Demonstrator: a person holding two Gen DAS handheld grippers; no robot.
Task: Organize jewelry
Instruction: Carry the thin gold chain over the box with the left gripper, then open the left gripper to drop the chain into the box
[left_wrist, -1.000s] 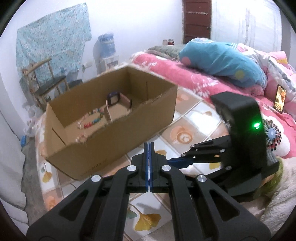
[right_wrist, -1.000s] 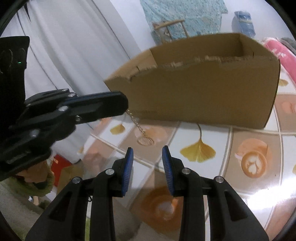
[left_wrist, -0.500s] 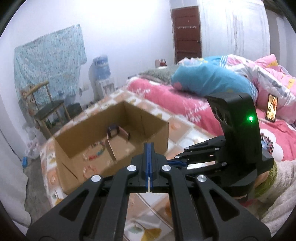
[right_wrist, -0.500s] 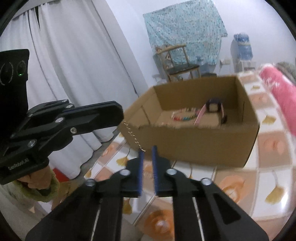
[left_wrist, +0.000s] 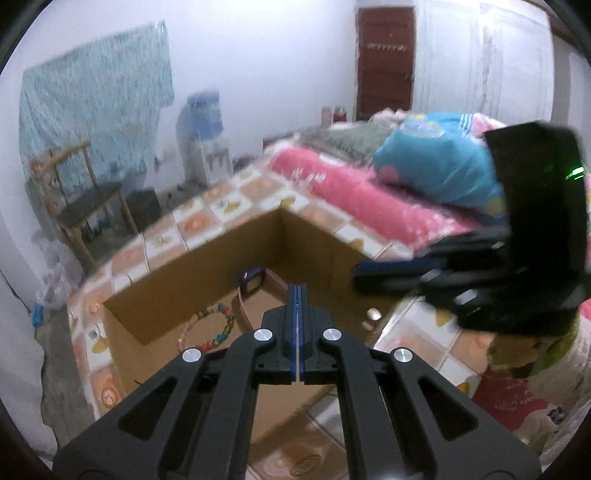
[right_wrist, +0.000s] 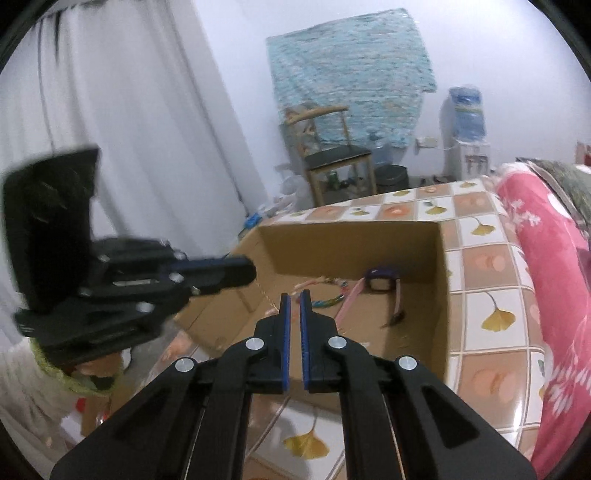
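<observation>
Left gripper (left_wrist: 297, 295) raised and angled downward, blue pads pressed flat together, seen side-on in the right wrist view (right_wrist: 236, 273). Right gripper (right_wrist: 294, 295) level with it, pads parallel with a narrow gap between; blurred at the right of the left wrist view (left_wrist: 373, 273)
</observation>
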